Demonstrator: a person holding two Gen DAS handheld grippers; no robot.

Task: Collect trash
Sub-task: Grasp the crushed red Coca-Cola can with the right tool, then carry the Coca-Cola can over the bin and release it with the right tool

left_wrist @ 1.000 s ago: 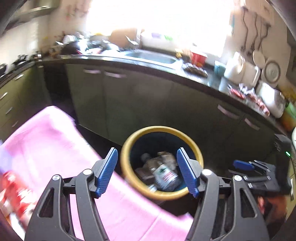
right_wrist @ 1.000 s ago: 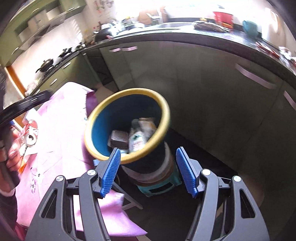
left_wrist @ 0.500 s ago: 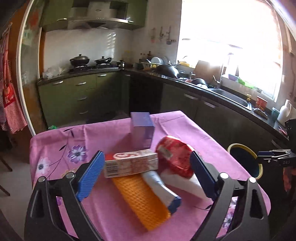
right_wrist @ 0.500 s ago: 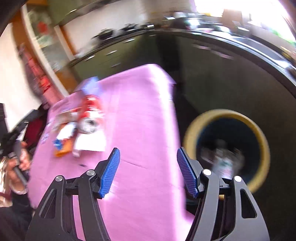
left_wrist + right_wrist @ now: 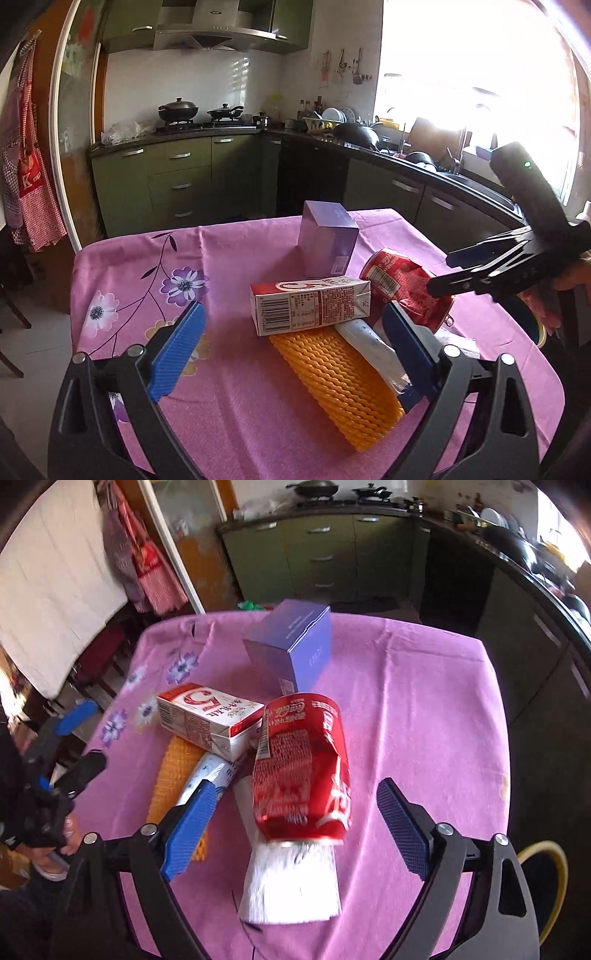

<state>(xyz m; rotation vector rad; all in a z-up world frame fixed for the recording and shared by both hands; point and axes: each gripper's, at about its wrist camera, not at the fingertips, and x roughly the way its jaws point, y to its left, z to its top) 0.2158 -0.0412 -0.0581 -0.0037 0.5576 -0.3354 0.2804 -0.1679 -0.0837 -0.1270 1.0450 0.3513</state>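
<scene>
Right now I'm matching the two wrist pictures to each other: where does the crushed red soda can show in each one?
Left wrist view: the red soda can lies right of centre, behind the carton's right end.
Right wrist view: the same can fills the centre, between the open blue fingers, its near end on a white paper napkin.
Shared landmark: the purple box stands just beyond the can in both.

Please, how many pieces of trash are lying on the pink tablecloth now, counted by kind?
Boxes: 2, purple box and milk carton
Cans: 1, crushed red can
Tubes: 1, white tube
Foam nets: 1, orange
Paper napkins: 1
Total: 6
</scene>
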